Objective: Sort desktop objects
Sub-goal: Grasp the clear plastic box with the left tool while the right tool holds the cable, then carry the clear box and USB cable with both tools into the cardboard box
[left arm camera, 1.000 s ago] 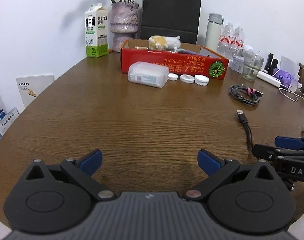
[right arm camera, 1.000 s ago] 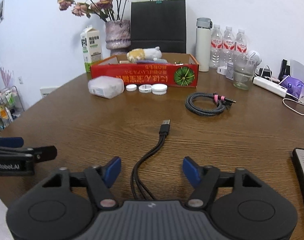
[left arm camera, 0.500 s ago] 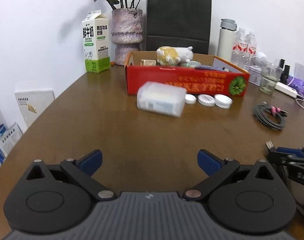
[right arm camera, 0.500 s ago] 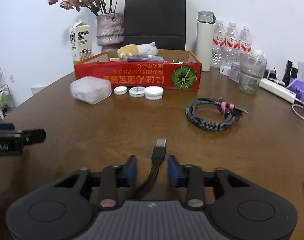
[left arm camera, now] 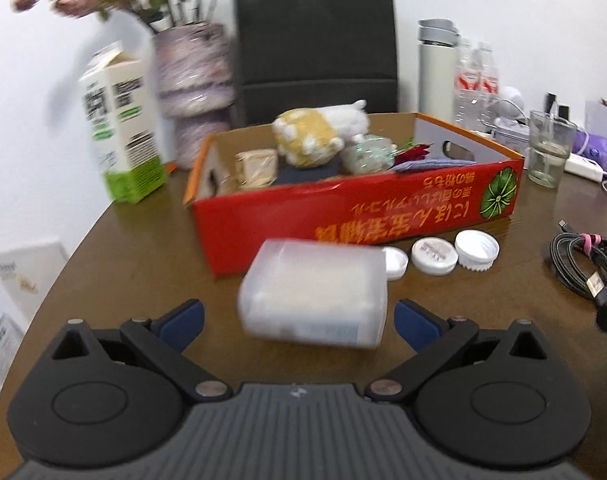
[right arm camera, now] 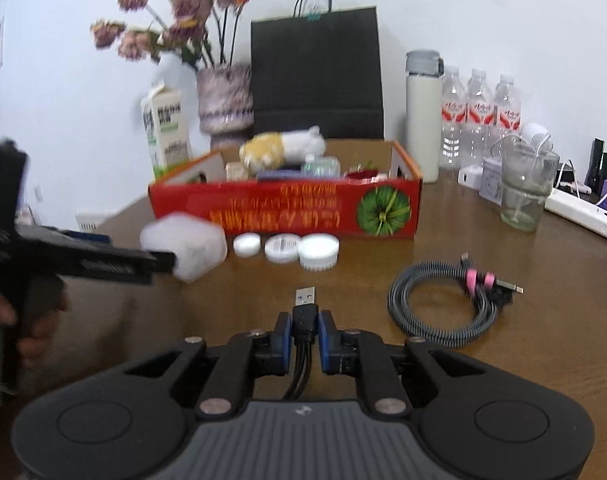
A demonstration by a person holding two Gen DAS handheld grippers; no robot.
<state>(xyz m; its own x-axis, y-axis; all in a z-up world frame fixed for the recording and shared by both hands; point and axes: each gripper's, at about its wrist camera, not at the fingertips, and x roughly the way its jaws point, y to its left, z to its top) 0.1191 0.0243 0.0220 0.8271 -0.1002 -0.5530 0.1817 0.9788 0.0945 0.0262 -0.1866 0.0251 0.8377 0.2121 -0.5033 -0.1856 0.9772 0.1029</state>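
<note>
Left wrist view: the left gripper [left arm camera: 297,318] has its jaws spread wide, and the frosted translucent plastic box with rounded corners [left arm camera: 313,292] lies on its side on the brown wooden desk [left arm camera: 143,264] just ahead of them, roughly centred in the gap but not yet between the blue pads [left arm camera: 183,318]. Behind the box stands the open red cardboard carton [left arm camera: 359,216], already holding a plush toy and other small items, and 3 white round bottle caps [left arm camera: 437,254] sit in a row at the carton's foot. The picture is blurred, so I cannot tell whether the box touches the carton. This hand's step looks like an approach to the box; the next move calls for sliding the jaws further forward around its sides before closing.

Right wrist view: the right gripper [right arm camera: 305,330] is clenched on the black multi-strand USB cable [right arm camera: 304,312] just behind its plug, whose silver tip points toward the carton. A coiled grey braided cable with pink ties [right arm camera: 443,306] lies apart to the right. With the grasp made, the likely next move is lifting the cable clear of the desk and carrying it to the carton, minding the trailing strands.
</note>
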